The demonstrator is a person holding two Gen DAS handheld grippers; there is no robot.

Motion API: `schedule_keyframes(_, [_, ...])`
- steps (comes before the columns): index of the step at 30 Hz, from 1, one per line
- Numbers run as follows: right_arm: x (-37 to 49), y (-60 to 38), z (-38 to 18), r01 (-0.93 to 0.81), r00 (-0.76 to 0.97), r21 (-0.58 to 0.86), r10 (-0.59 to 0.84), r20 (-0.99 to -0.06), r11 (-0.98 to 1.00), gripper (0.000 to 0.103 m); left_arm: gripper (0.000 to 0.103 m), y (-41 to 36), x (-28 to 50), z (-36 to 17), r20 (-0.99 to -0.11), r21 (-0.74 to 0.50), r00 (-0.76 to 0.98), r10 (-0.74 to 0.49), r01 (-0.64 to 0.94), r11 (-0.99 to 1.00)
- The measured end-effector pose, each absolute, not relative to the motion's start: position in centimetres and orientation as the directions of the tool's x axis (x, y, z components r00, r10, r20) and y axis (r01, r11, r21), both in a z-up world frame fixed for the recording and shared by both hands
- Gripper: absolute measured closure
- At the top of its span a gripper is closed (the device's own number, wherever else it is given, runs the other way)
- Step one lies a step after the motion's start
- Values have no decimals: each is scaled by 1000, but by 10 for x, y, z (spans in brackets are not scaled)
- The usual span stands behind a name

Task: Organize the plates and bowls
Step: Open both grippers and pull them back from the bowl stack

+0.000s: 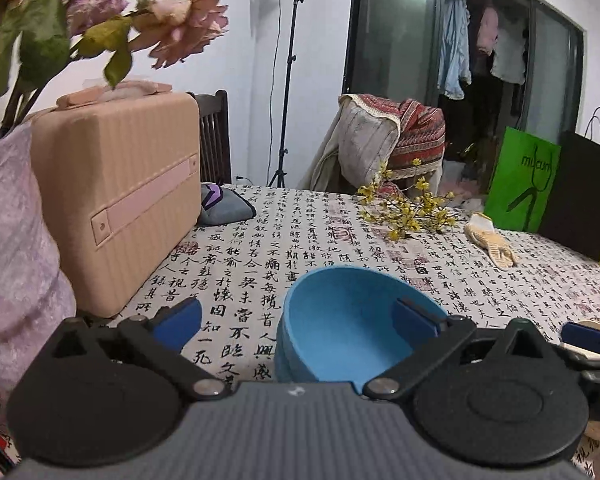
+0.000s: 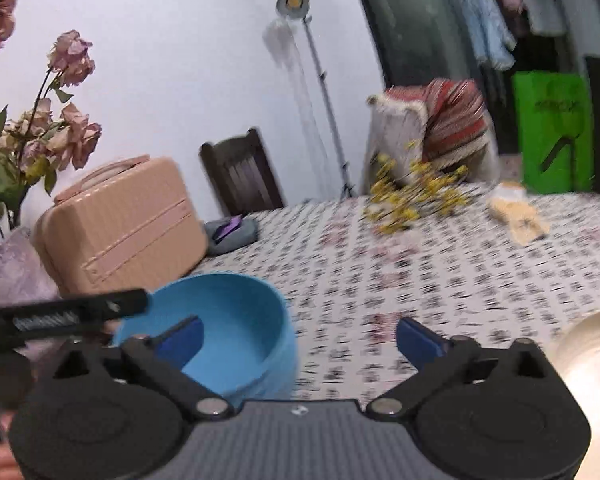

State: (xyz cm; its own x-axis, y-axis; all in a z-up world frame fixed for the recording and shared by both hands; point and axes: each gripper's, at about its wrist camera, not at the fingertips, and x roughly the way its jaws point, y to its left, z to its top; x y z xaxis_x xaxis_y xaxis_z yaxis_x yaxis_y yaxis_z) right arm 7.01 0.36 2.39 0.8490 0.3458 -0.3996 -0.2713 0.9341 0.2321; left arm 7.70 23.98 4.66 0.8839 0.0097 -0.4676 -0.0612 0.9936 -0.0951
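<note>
Right wrist view adds a cream plate (image 2: 592, 356) by the wide right gripper (image 2: 300, 338), left wrist view only blue bowl (image 1: 340, 320), left gripper (image 1: 296, 320) wide, gripping nothing.

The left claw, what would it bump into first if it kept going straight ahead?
Probably the blue bowl. The left claw is open, and the bowl's near side already sits between its fingers, with one finger over the inside. Beyond the bowl there is only tablecloth. Depth is hard to judge here.
</note>
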Motion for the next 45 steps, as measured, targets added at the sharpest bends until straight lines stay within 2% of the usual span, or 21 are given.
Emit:
schedule_keyframes(6, [28,-9,2,-305,881,163,344,-325,938,0,0,240,51,37,-416,-118,909,-13,-40,992])
schedule_keyframes(10, [8,-19,-7,-301,891,148,334,-308,942,0,0,225,22,30,-351,-108,935,-49,11,994])
schedule_keyframes(15, [-17,-33,-14,-257,922,105,276,-273,961,0,0,204,-5,25,-270,-161,958,-95,52,986])
schedule_keyframes(20, [-25,-58,-21,-230,928,133,258,-270,964,0,0,181,-20,23,-226,-193,971,-75,31,981])
schedule_keyframes(28, [-10,-97,-36,-304,877,197,354,-324,932,0,0,143,-11,21,-275,-141,962,-9,-31,989])
schedule_keyframes(38, [11,-113,-33,-350,870,165,385,-307,922,0,0,121,7,28,-308,-129,951,16,-59,990])
schedule_keyframes(45, [26,-105,-34,-286,882,209,342,-324,935,0,0,139,15,31,-312,-108,950,-9,-26,994])
